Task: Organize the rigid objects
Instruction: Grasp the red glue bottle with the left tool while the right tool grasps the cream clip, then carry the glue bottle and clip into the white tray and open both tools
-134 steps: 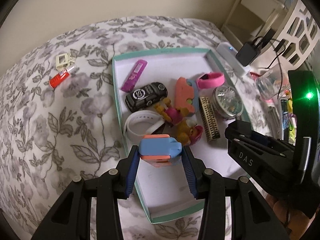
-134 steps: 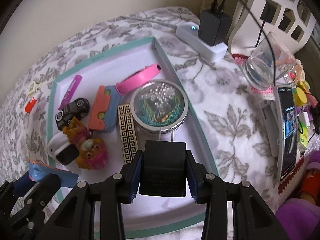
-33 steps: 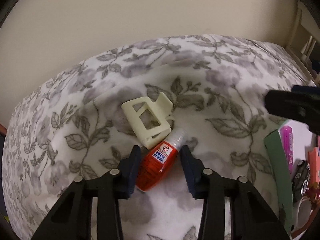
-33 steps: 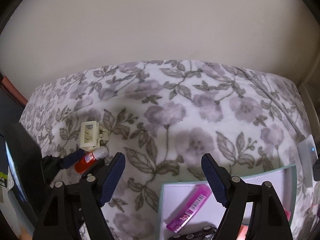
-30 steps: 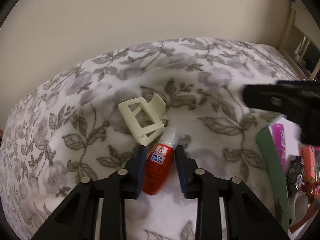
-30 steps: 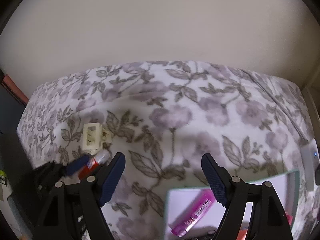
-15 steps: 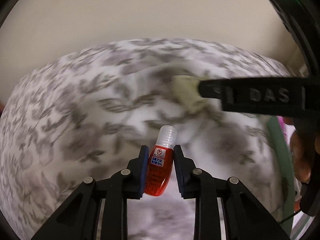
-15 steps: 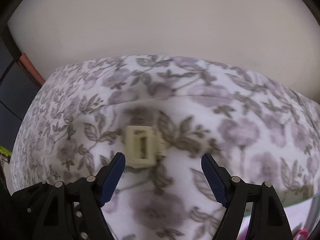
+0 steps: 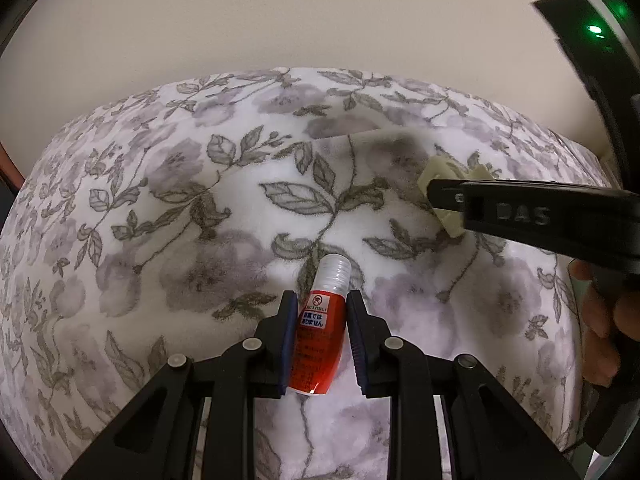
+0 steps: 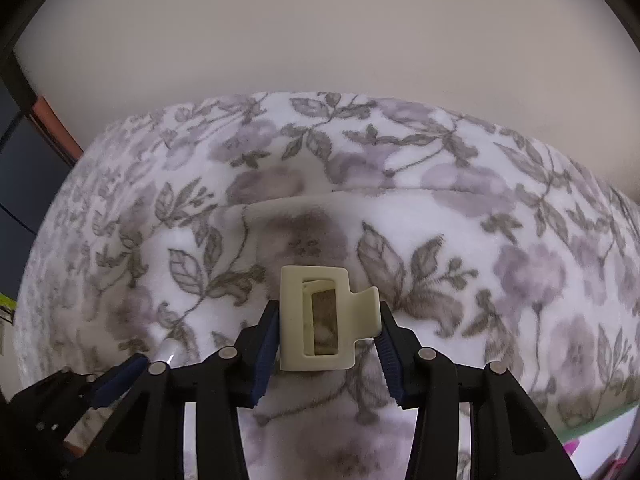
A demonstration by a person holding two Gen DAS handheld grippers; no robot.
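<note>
Blanket (image 9: 200, 240): soft fuzzy cloth, matt, floral print. Bottle (image 9: 320, 332) on it: glossy translucent red plastic, clear ribbed cap, paper label. Hair clip (image 10: 320, 320) beside bottle: matt cream plastic, smooth. Both grippers: matt black plastic, ribbed blue pads (image 9: 286, 336).

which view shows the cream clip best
The right wrist view: the clip sits whole and centred between the right gripper jaws, its rectangular opening facing the camera. In the left wrist view only its corner peeks out, far right, mostly hidden behind the right gripper.
</note>
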